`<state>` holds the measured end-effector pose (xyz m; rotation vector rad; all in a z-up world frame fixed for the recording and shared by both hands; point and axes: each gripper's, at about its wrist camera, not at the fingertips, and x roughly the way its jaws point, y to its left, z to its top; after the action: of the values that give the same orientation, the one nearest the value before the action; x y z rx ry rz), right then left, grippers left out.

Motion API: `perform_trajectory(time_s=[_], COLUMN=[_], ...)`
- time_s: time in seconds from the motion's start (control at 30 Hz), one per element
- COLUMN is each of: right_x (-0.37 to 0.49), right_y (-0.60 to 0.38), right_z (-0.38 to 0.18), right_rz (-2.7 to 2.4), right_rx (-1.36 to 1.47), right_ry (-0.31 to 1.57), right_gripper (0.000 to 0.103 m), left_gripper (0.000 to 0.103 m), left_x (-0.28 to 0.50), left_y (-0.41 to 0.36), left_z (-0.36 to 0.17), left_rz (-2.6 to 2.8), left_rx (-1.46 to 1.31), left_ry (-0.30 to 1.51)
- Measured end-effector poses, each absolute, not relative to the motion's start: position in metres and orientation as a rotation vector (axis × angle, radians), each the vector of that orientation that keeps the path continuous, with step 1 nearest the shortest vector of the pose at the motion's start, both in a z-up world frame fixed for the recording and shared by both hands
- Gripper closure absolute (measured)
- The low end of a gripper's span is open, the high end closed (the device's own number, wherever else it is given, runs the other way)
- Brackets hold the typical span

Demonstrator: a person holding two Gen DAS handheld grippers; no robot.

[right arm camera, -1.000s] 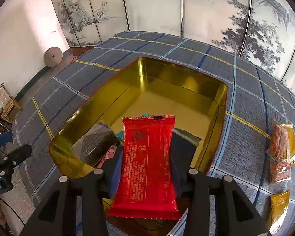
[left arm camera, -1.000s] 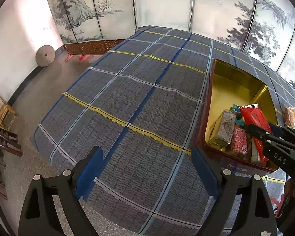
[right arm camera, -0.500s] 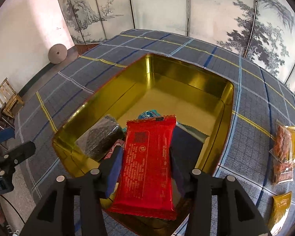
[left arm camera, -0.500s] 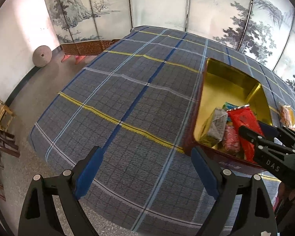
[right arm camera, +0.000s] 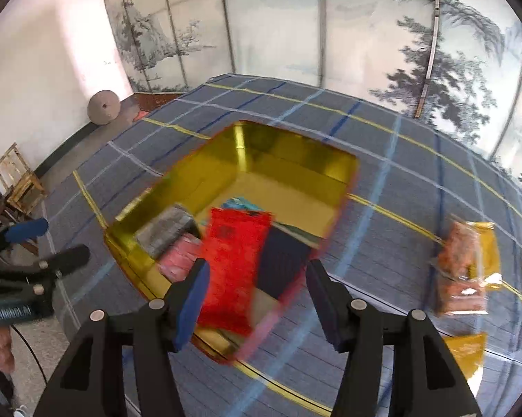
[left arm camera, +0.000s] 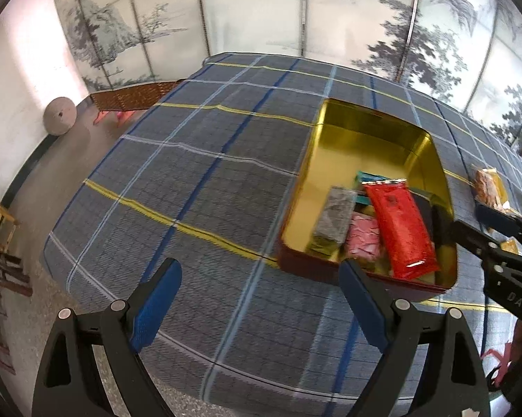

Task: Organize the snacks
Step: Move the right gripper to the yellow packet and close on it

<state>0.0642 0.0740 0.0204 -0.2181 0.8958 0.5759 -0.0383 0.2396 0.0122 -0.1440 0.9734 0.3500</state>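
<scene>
Red snack packet (right arm camera: 234, 271) in gold tin (right arm camera: 297, 160), right gripper (right arm camera: 257, 299) fingers opening, clear of it

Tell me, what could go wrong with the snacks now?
The red packet lies on top of the other snacks in the gold tin, so it might slide. The right gripper is opening just above it and could snag it. The orange packets on the cloth might get forgotten.

Tin (right arm camera: 330, 187) sits on bench (left arm camera: 191, 180) w/ several snack packs in its near end; long packet (right arm camera: 235, 271) lies atop them. Right of tin, apart from it, loose packs (right arm camera: 466, 264) lie on bench. Screen (left arm camera: 261, 17) stands behind bench.
</scene>
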Motion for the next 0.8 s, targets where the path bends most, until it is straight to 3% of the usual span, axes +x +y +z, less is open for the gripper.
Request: perform_trajectory(time_s=[0.23, 0.3, 0.4, 0.8], right_x=[0.073, 0.077, 0.080, 0.085], right_y=[-0.012, -0.037, -0.072, -0.116], right_z=[0.010, 0.007, 0.000, -0.035], right_rz=[0.414, 0.368, 0.302, 0.301], right_rx=[-0.229, -0.226, -0.219, -0.181], right_ry=[0.916, 0.922, 0.929, 0.993], right_gripper=[0.040, 0.032, 0.028, 0.028], left_gripper=[0.013, 0.013, 0.013, 0.013], left_x=[-0.025, -0.019, -0.013, 0.021], left_y=[0.211, 0.199, 0.185, 0.115], left_z=[0.014, 0.014, 0.014, 0.011], left_rz=[0.290, 0.267, 0.233, 0.101], left_rx=[-0.107, -0.088, -0.063, 0.047], left_ry=[0.972, 0.974, 0.976, 0.973])
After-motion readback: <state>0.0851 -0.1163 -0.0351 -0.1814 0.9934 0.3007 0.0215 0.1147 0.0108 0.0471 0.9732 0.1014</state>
